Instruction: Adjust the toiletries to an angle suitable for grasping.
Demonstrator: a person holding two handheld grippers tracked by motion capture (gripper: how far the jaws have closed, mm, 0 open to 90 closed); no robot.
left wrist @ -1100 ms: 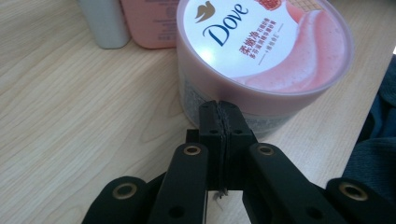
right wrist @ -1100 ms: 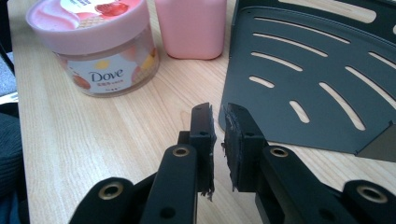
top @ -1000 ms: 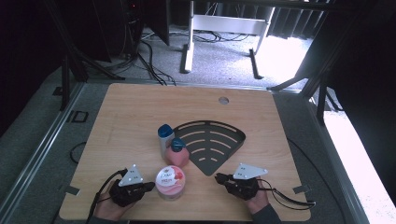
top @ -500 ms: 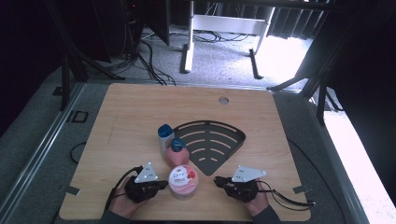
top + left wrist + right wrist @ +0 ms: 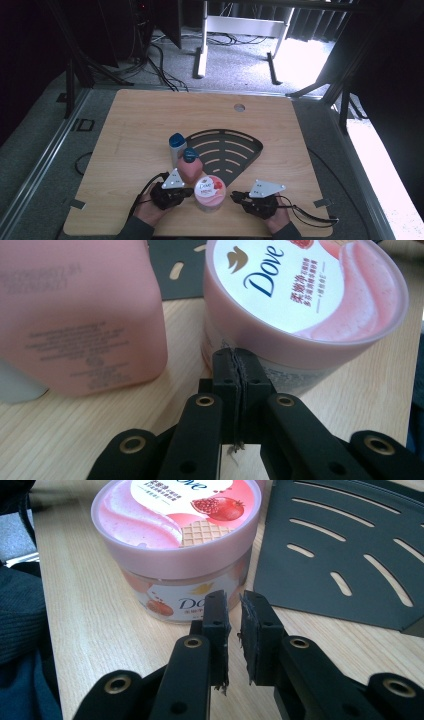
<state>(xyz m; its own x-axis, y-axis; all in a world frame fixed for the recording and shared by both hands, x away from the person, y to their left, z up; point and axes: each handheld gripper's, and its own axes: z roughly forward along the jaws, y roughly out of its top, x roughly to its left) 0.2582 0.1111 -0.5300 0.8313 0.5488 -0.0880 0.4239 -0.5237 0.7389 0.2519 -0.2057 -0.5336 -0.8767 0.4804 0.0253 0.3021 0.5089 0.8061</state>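
A pink Dove jar with a pomegranate lid stands near the table's front edge, between both grippers. My left gripper is shut with nothing in it, and its tips press against the side of the jar. My right gripper is on the jar's other side, shut but for a sliver of gap and holding nothing. Its tips stop just short of the jar. A pink bottle with a blue cap stands right behind the jar, also seen close up.
A white bottle with a blue cap stands behind the pink one. A black slotted fan-shaped tray lies flat at mid-table, its near corner beside the jar. A dark sleeve lies left of the jar.
The left gripper has slid right along the front edge, pushing the Dove jar right, toward the right gripper. The right gripper has barely moved.
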